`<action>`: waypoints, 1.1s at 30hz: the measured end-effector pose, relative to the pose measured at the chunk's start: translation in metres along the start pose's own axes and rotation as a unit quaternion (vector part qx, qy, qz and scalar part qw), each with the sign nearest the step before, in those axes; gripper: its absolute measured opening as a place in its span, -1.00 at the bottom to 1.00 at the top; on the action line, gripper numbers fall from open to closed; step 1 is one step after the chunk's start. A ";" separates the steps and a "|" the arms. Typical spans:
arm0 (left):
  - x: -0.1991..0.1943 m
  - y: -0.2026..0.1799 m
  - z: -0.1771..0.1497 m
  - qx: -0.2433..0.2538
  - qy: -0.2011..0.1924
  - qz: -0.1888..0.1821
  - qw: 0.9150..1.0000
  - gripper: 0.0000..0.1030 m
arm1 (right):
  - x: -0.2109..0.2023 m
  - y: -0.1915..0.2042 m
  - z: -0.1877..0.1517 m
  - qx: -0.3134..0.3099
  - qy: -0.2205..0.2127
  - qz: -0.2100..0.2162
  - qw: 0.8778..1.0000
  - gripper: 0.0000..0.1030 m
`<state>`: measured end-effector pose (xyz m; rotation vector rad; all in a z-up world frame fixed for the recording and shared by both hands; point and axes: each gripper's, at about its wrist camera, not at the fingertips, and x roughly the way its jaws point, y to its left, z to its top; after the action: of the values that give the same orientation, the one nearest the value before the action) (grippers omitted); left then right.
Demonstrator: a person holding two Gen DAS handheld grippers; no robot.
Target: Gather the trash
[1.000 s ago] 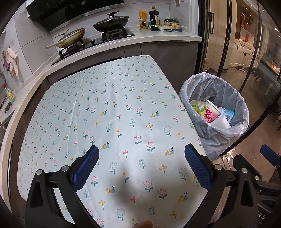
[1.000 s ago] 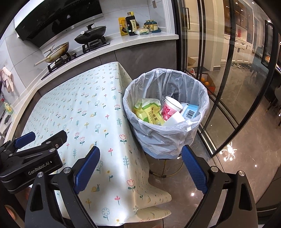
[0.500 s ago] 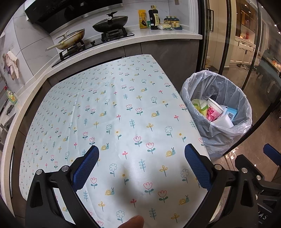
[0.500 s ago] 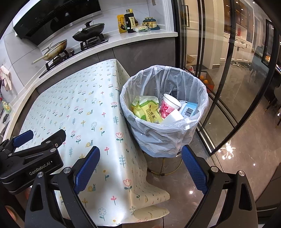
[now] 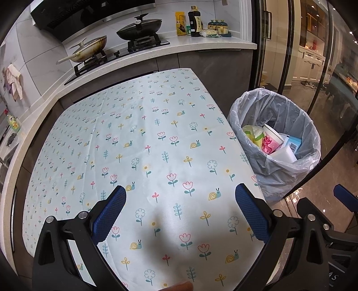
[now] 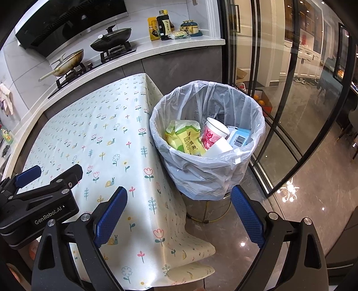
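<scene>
A trash bin lined with a clear bag stands on the floor right of the table; it also shows in the left wrist view. Inside lie a yellow-green snack bag, a pink and white paper cup, a white cup and a blue carton. My left gripper is open and empty above the table's near end. My right gripper is open and empty above the table's right edge, short of the bin. The left gripper's body shows at left in the right wrist view.
The table wears a floral cloth that hangs over its near right corner. Behind it a counter holds a stove with a pan and a lidded wok, plus bottles. Glass doors stand right of the bin.
Both grippers have drawn back and risen a little; the table and bin look slightly farther off. Both stay open and empty.
</scene>
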<state>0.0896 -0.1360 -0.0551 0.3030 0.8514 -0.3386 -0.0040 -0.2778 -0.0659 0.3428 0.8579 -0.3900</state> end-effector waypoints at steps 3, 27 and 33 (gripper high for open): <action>0.001 0.000 -0.001 -0.001 0.000 0.002 1.000 0.82 | 0.001 0.000 0.001 0.001 -0.001 0.000 1.000 0.75; 0.000 0.003 -0.004 -0.003 0.000 0.007 1.000 0.82 | 0.002 0.001 0.001 0.002 -0.003 -0.001 1.000 0.75; 0.000 0.002 -0.005 -0.003 0.001 0.006 1.000 0.82 | 0.001 0.001 0.001 0.002 -0.002 -0.001 1.000 0.75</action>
<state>0.0872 -0.1325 -0.0576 0.3039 0.8524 -0.3241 -0.0022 -0.2779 -0.0663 0.3439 0.8531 -0.3942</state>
